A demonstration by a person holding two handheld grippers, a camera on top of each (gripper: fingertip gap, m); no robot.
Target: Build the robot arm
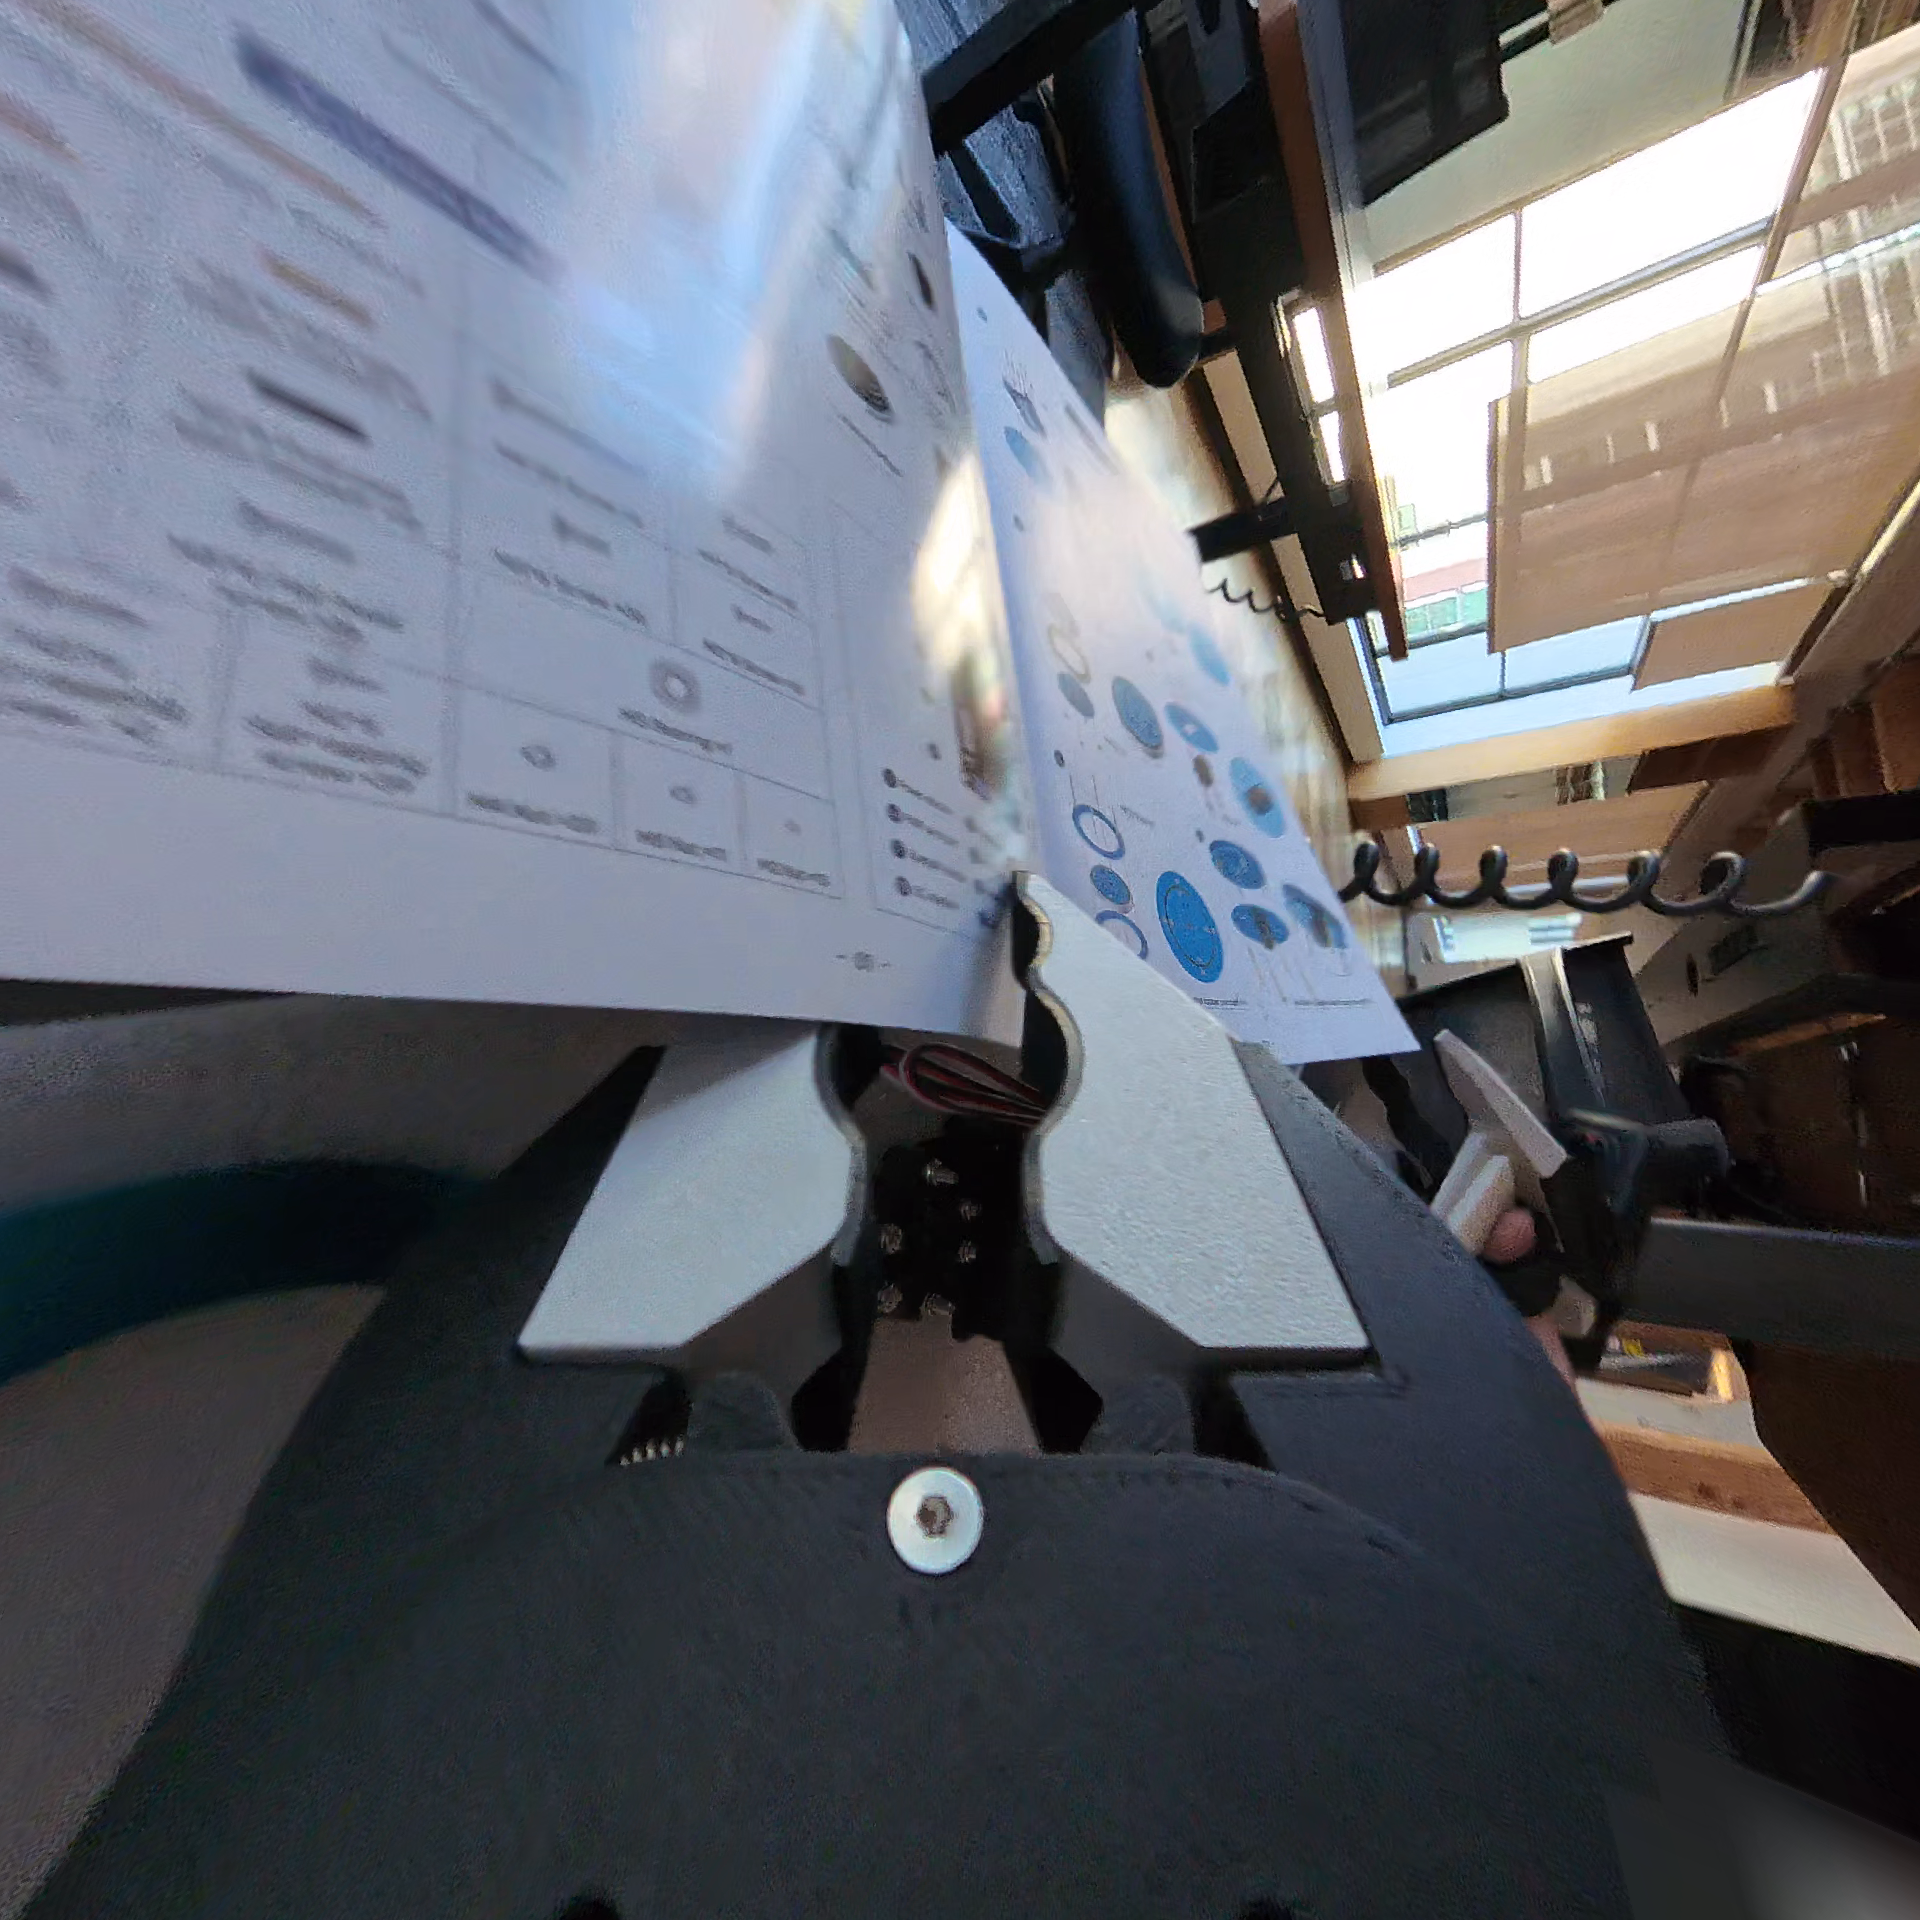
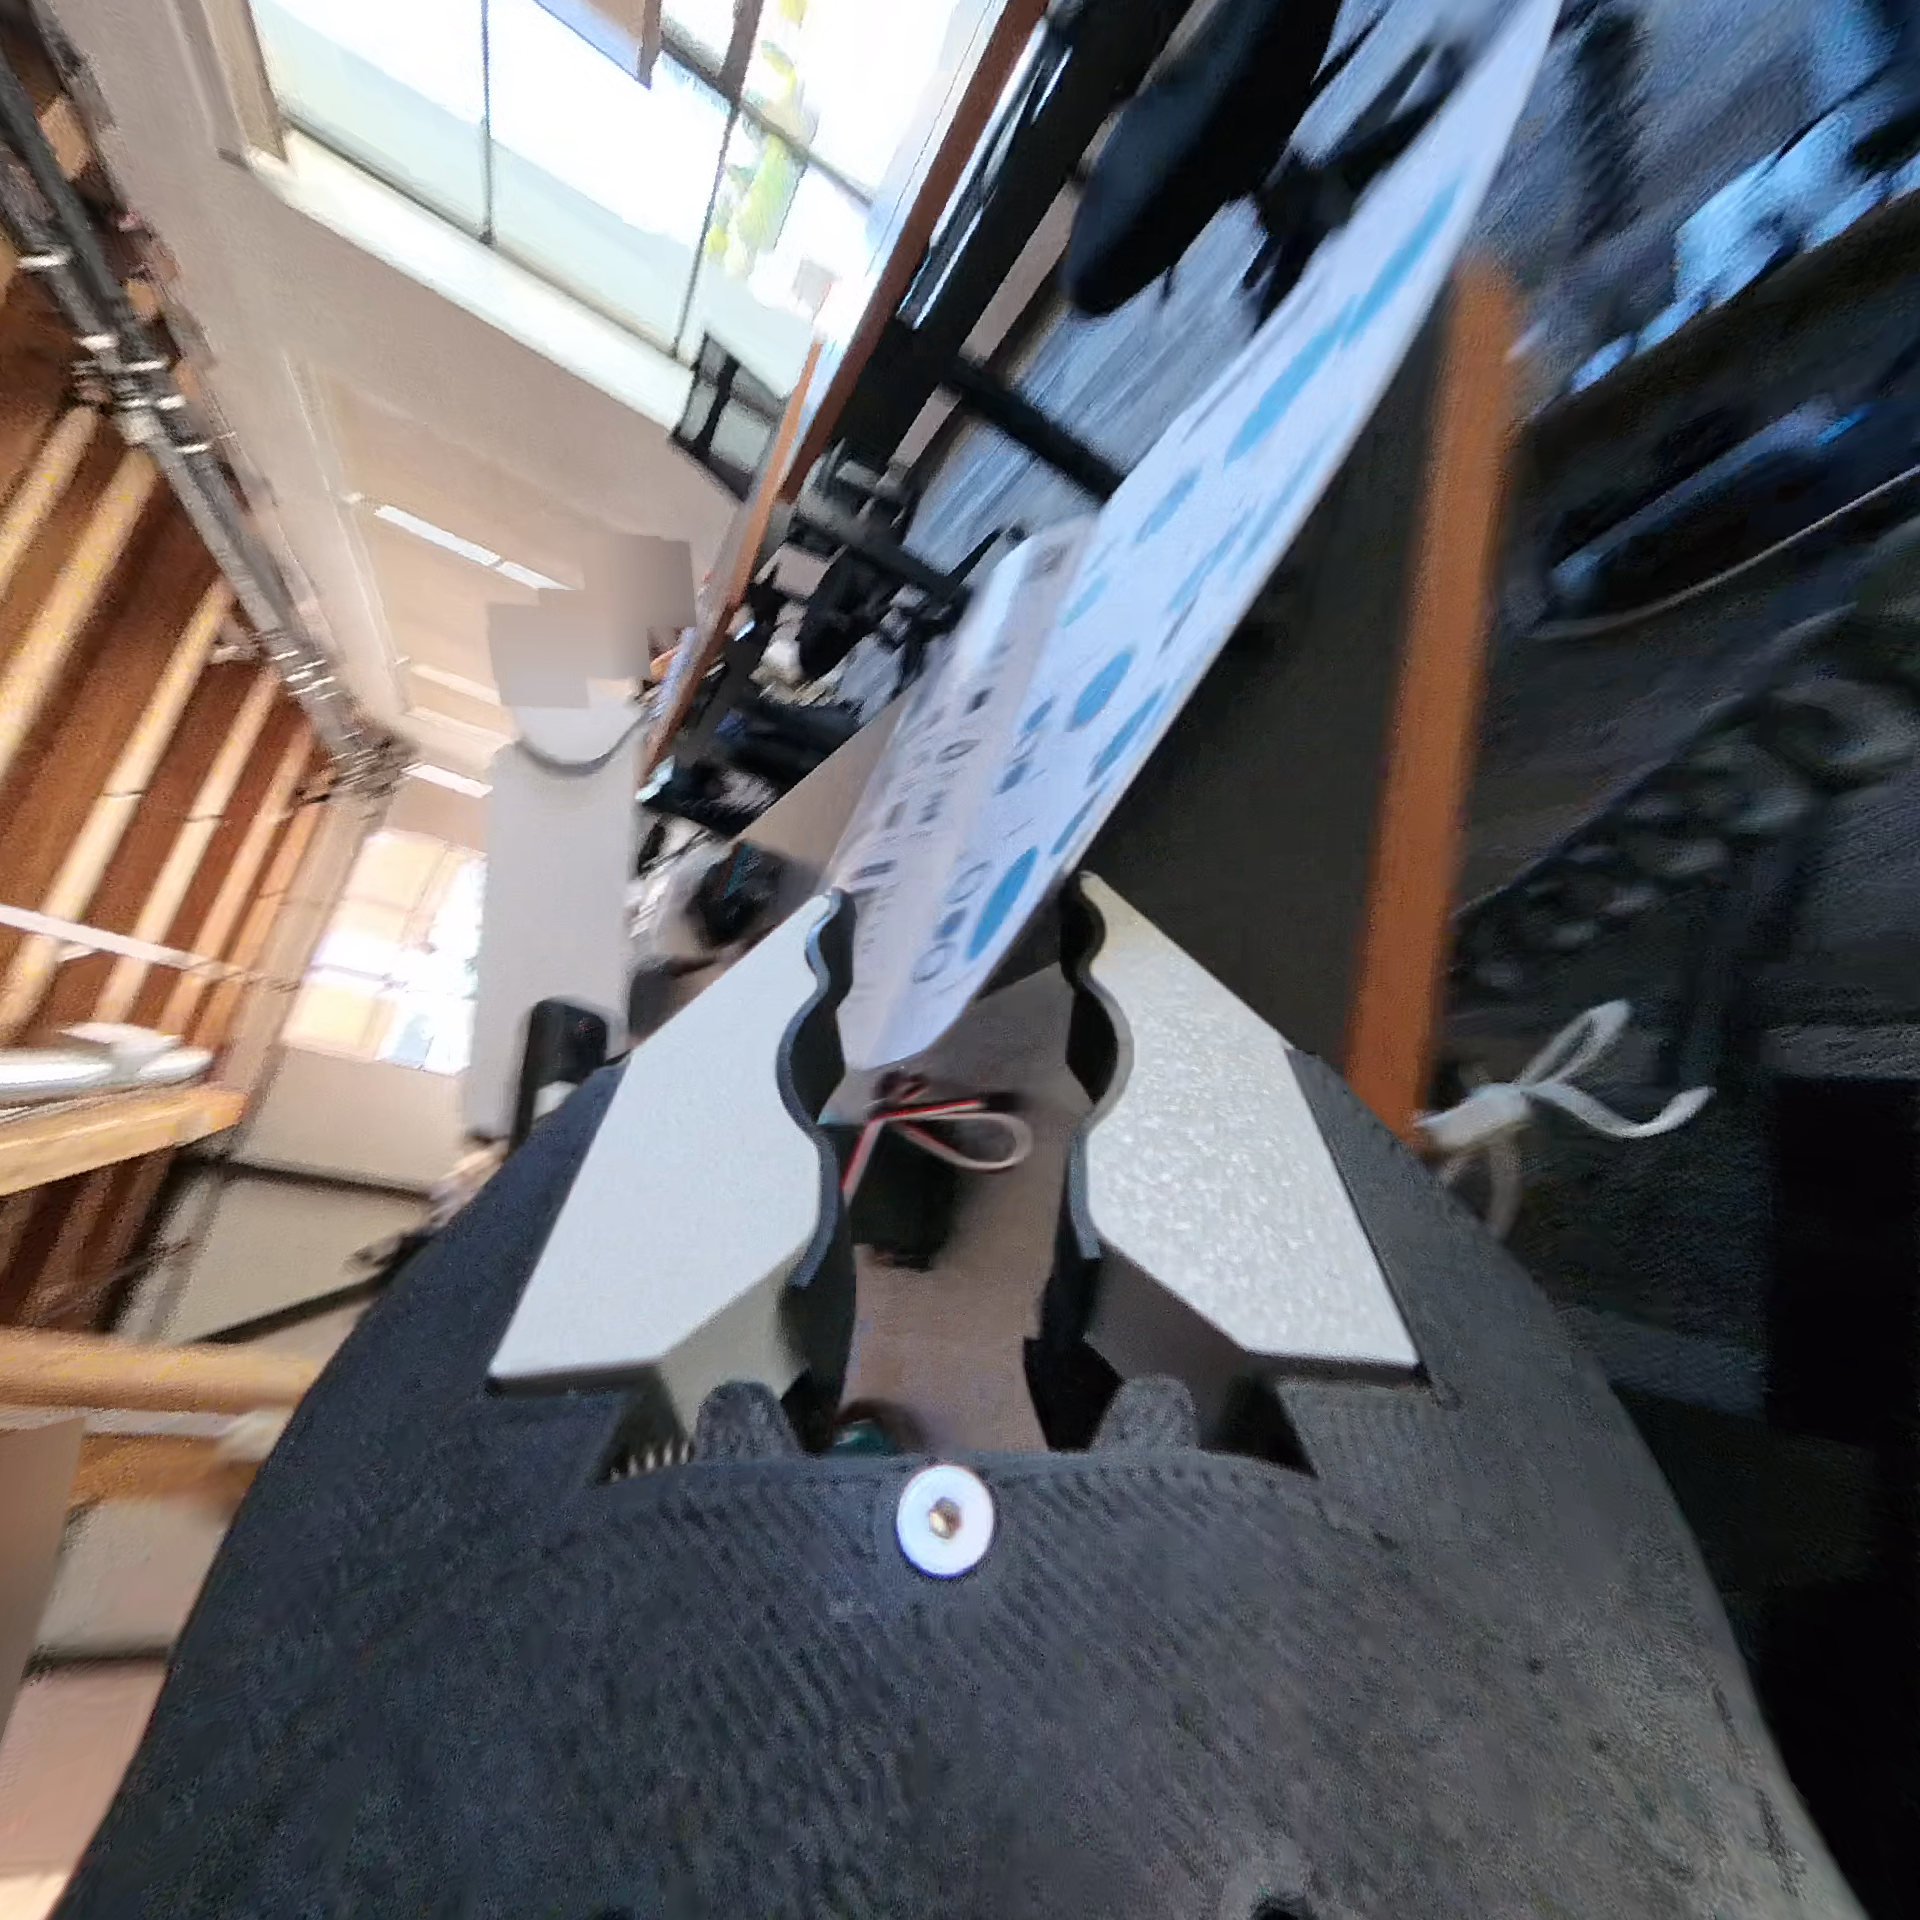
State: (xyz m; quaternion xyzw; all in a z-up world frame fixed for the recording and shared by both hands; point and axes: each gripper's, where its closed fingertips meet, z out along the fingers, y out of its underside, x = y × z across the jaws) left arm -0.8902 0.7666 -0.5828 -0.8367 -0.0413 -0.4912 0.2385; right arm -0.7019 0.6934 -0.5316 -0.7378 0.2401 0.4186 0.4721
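Note:
A white printed sheet (image 1: 520, 520) with tables and blue circles is held up in the air, bent along a crease. My left gripper (image 1: 987, 914) is shut on its lower edge at the crease. The sheet hides the left finger's tip, and the right finger (image 1: 1143, 1143) lies in front of the page with blue circles. The right gripper (image 1: 1496, 1153), with a hand behind it, shows just past the sheet's far corner. In the right wrist view my right gripper (image 2: 961, 904) is open, and the sheet's (image 2: 1143, 644) corner lies between its fingers without being pinched.
A dark table top with a wooden edge (image 2: 1423, 675) lies behind the sheet. A coiled black cable (image 1: 1558, 883) hangs at the right. Dark chairs (image 2: 1195, 125) stand farther off, a white strap (image 2: 1538, 1101) hangs by the table, and a person (image 2: 561, 883) stands in the background. About 20 cm separates my left fingertips from my right.

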